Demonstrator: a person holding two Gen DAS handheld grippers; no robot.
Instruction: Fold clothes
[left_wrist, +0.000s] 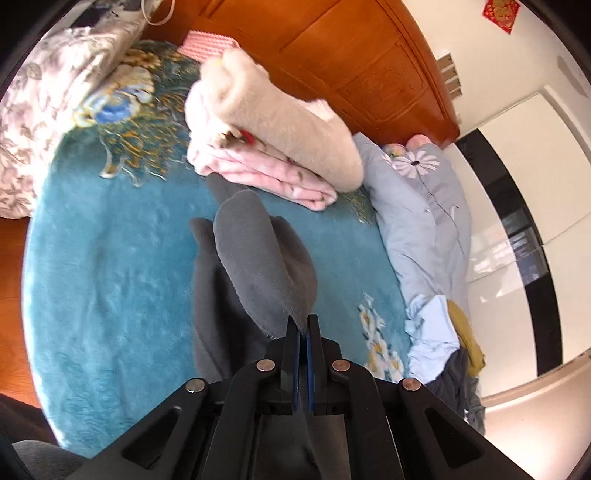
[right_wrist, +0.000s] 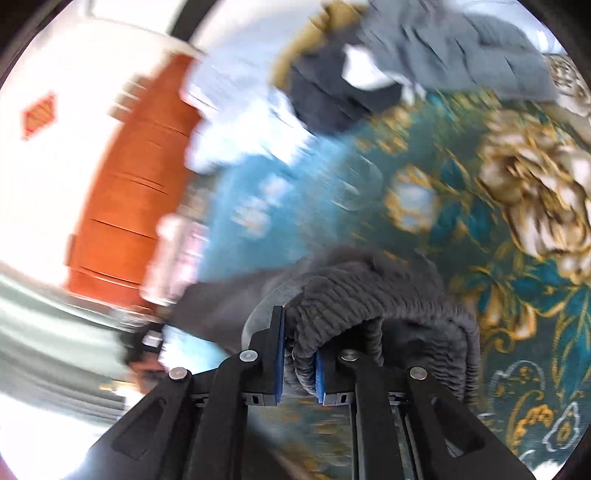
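Note:
A dark grey garment (left_wrist: 255, 266) hangs over the teal floral bedspread (left_wrist: 110, 277). My left gripper (left_wrist: 303, 325) is shut on a fold of its plain cloth, which drapes forward and down from the jaws. In the right wrist view my right gripper (right_wrist: 300, 354) is shut on the garment's ribbed elastic band (right_wrist: 354, 295), which bunches between and over the blue pads. That view is blurred by motion.
A folded cream and pink blanket stack (left_wrist: 273, 136) lies ahead near the wooden headboard (left_wrist: 369, 62). A pale blue quilt (left_wrist: 421, 218) and a heap of loose clothes (left_wrist: 447, 354) lie at the right. A floral pillow (left_wrist: 48, 96) sits at the left.

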